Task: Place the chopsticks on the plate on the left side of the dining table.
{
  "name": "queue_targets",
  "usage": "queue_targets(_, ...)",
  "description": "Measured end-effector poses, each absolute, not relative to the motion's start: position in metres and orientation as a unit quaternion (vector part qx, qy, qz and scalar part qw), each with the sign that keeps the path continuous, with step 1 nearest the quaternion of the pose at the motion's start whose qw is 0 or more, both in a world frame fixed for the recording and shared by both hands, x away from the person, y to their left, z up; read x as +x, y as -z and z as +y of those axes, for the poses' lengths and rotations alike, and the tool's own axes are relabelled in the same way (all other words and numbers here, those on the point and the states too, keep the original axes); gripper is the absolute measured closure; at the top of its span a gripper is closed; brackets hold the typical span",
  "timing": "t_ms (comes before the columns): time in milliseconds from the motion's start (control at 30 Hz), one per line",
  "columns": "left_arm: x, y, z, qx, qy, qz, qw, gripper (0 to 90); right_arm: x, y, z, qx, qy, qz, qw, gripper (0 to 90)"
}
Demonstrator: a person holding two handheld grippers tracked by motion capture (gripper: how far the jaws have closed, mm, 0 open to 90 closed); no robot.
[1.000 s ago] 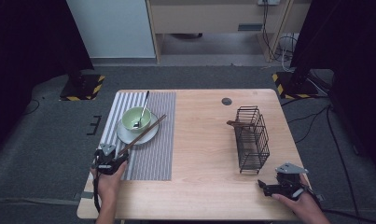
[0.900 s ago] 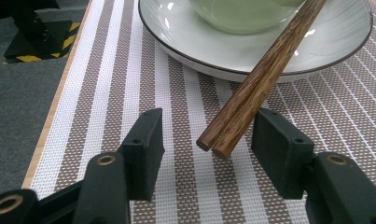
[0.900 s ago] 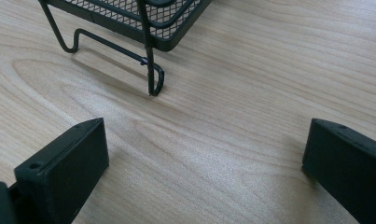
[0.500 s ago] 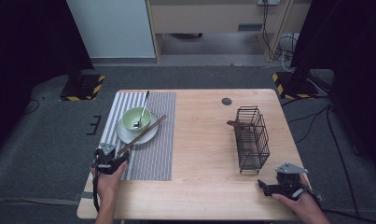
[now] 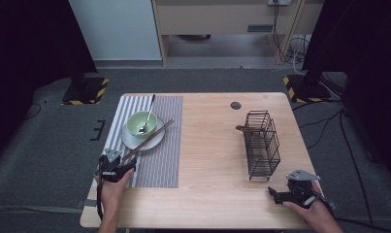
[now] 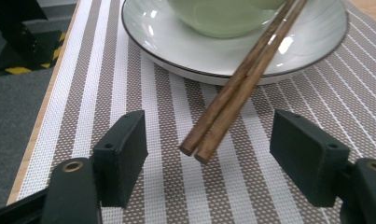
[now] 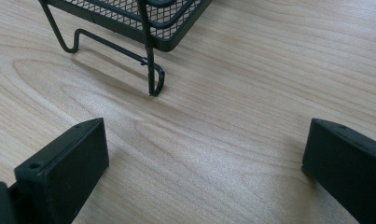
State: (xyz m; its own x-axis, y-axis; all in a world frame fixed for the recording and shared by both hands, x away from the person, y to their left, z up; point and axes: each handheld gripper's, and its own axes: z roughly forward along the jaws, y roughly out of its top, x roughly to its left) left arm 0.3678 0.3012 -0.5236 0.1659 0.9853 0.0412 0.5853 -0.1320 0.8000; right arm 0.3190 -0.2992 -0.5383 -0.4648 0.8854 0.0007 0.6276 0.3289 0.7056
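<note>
Left gripper [image 6: 213, 154] jaws spread and just been opening, chopsticks [image 6: 241, 79] between them ungripped, tips on plate [image 6: 185, 56], ends over placemat [image 6: 279, 196]. Centre on both sticks; close squarely. Right gripper [image 7: 204, 163] parked, jaws released, near rack [image 7: 143, 18].

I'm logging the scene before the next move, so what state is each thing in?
left gripper: open, jaws have just been opening, chopstick ends between them, untouched
chopsticks: paired, leaning on the plate rim, near ends above the placemat
plate: on the placemat, bowl on it
bowl: upright, spoon inside
wire basket: standing on the table
right gripper: open, nothing between its jaws
</note>
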Motion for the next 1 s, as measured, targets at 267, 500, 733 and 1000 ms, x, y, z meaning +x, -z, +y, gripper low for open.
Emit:
queue_targets(267, 0.361, 0.519, 0.292, 0.683, -0.3, 0.58, 0.328, 22.8, 0.319, 0.538, -0.299, 0.48, -0.327, 0.79, 0.197, 0.4)
queue_targets(500, 0.359, 0.512, 0.295, 0.684, -0.301, 0.579, 0.326, 21.1, 0.319, 0.538, -0.299, 0.479, -0.327, 0.79, 0.197, 0.4)
queue_targets(733, 0.368, 0.509, 0.305, 0.685, -0.29, 0.576, 0.337, 20.2, 0.319, 0.538, -0.299, 0.479, -0.327, 0.79, 0.197, 0.4)
queue_targets(1000, 0.366, 0.52, 0.305, 0.681, -0.288, 0.573, 0.353, 20.9, 0.319, 0.538, -0.299, 0.479, -0.327, 0.79, 0.197, 0.4)
